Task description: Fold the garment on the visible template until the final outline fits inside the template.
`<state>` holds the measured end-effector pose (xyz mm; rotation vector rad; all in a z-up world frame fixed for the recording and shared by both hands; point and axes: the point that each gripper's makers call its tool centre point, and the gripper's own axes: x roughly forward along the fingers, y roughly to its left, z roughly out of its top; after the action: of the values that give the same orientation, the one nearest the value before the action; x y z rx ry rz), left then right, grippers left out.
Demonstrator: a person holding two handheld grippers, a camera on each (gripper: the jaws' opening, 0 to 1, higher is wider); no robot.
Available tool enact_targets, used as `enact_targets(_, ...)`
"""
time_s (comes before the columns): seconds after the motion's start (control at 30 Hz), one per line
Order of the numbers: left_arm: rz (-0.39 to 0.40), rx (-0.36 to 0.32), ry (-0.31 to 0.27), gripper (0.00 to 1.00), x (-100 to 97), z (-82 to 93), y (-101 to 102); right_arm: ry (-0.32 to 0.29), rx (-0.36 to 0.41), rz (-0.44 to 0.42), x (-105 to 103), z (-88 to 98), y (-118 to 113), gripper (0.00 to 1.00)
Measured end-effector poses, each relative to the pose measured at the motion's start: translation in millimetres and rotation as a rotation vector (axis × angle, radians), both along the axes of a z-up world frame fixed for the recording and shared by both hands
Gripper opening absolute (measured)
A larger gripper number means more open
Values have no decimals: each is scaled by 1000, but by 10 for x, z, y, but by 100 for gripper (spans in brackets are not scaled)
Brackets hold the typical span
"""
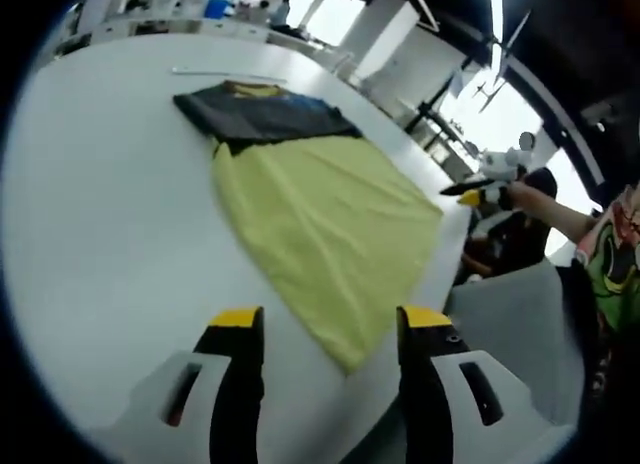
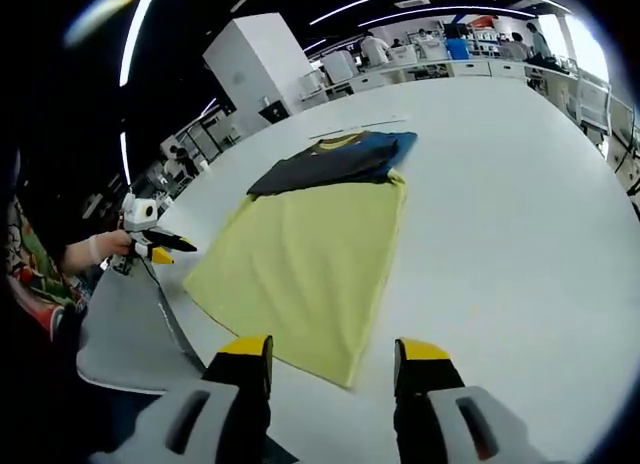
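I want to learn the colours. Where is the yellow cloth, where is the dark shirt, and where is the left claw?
yellow cloth [image 1: 325, 219]: left gripper view, middle of the cloth.
dark shirt [image 2: 330, 162]: right gripper view, middle of the folded shirt.
left claw [image 1: 330, 329]: left gripper view, midway between its yellow tips.

White table; perhaps people beyond.

Yellow garment with dark, blue-marked top lies on white table.
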<state>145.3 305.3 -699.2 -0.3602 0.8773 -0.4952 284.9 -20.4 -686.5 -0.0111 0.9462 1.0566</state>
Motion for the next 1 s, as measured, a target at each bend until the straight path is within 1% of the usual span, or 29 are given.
enact_targets(0.13, -13, 8, 33, 43, -99, -69, -31, 4, -15, 11, -34, -36, -30, 42)
enact_targets(0.23, -10, -2, 61, 34, -152, -92, -47, 12, -21, 11, -54, -67, -51, 40)
enact_targets(0.43, -14, -11, 95, 30, -236, -131, -78, 21, -31, 16, -85, -95, -76, 36)
enact_targets(0.5, -11, -26, 116, 29, -271, -157, -100, 25, -32, 15, -90, -109, -81, 35)
enact_targets(0.67, 4, -52, 146, 20, -327, -198, -139, 40, -38, 15, -115, -153, -100, 33)
enact_targets(0.73, 12, -57, 153, 20, -340, -212, -153, 44, -39, 15, -127, -167, -104, 33)
enact_targets(0.8, 19, -64, 168, 17, -360, -238, -162, 53, -43, 13, -136, -190, -115, 31)
enact_targets(1.0, 40, -83, 175, 13, -355, -243, -176, 68, -37, 3, -146, -210, -100, 27)
